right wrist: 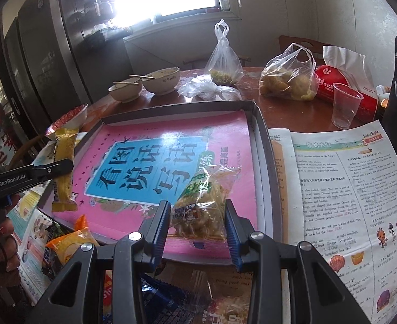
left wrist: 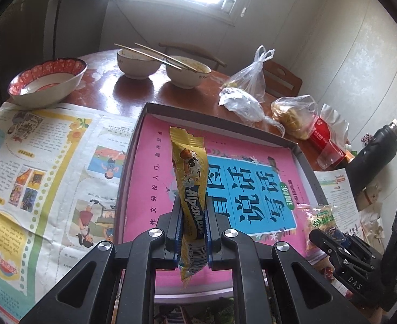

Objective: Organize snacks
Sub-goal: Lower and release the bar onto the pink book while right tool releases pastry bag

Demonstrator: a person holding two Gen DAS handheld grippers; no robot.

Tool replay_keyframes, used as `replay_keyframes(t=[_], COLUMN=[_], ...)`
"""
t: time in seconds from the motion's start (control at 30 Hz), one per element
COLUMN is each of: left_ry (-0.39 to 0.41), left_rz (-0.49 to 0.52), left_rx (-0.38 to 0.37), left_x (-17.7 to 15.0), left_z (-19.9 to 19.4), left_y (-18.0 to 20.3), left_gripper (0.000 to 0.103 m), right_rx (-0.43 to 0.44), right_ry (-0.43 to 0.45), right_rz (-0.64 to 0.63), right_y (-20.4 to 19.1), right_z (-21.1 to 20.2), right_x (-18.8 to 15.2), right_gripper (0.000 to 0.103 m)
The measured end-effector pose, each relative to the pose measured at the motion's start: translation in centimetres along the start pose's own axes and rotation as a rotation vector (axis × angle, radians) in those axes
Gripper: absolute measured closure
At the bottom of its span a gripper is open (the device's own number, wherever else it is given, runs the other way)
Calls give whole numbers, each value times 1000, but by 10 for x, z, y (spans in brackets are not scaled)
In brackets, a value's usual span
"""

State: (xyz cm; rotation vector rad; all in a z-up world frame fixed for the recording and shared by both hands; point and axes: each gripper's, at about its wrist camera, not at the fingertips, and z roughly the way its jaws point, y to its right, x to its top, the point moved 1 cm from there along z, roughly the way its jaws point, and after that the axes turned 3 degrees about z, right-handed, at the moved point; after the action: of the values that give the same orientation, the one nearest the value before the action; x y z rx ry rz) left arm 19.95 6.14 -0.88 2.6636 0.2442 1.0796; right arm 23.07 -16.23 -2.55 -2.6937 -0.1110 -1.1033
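Round wooden table [left wrist: 133,94] holds a shallow grey tray [left wrist: 310,172]; above it, the left claw [left wrist: 192,216] clamps a yellow candy stick pack [left wrist: 190,172], the right claw [right wrist: 197,216] a clear snack packet [right wrist: 204,205].

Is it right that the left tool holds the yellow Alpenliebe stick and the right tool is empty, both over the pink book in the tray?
Not quite: the right tool is not empty. The right wrist view shows it shut on a clear snack bag. The rest holds: the left tool grips the yellow Alpenliebe stick, both over the pink book in the tray.
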Motion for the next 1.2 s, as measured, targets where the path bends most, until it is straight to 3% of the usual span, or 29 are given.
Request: replay_keyframes(t=[0.67,0.97,1.2], left_ry=[-22,-30,-18], left_rz=[13,19,24], left_rx=[22,27,30], left_x=[-7,-10,-9], left_z=[5,4,-2], left_y=[3,2,2], left_gripper=[87,79,64], right_rx=[-15,-5,8], right_ry=[-2,18,28], right_rz=[19,29,34], right_y=[7,7,7], right_z=[-4,-14,-19], right_x=[0,1,2], right_gripper=[62,59,56])
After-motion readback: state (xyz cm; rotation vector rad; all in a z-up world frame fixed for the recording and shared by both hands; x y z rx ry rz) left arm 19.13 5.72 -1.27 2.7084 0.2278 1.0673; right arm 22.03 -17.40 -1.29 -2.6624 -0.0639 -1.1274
